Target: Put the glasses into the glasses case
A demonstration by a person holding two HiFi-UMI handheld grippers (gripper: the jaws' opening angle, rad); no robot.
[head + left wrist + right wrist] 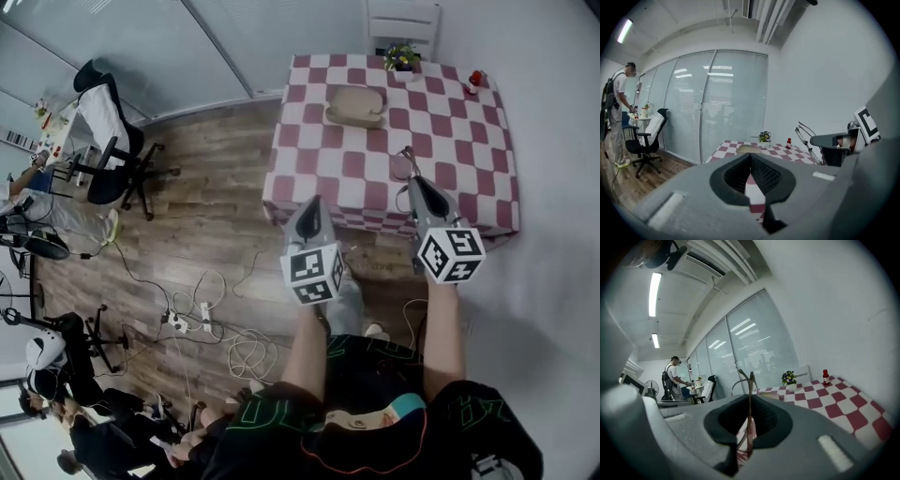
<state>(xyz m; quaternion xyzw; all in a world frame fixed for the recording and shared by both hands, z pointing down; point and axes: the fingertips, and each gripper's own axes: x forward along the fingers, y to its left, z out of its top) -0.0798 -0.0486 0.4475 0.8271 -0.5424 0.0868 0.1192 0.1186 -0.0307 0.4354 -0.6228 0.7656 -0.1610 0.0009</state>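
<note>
My right gripper [749,398] clamped the thin wire-framed glasses [749,379], their frame sticking out past its tips. My left gripper [750,156] was clenched empty. The tan open glasses case [355,106] lay ahead of both.

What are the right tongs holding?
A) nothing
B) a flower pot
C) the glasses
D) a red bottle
C: the right tongs are shut on the glasses, whose thin frame sticks up between them.

The tongs [750,155], jaws together, face the checkered table [782,152].
</note>
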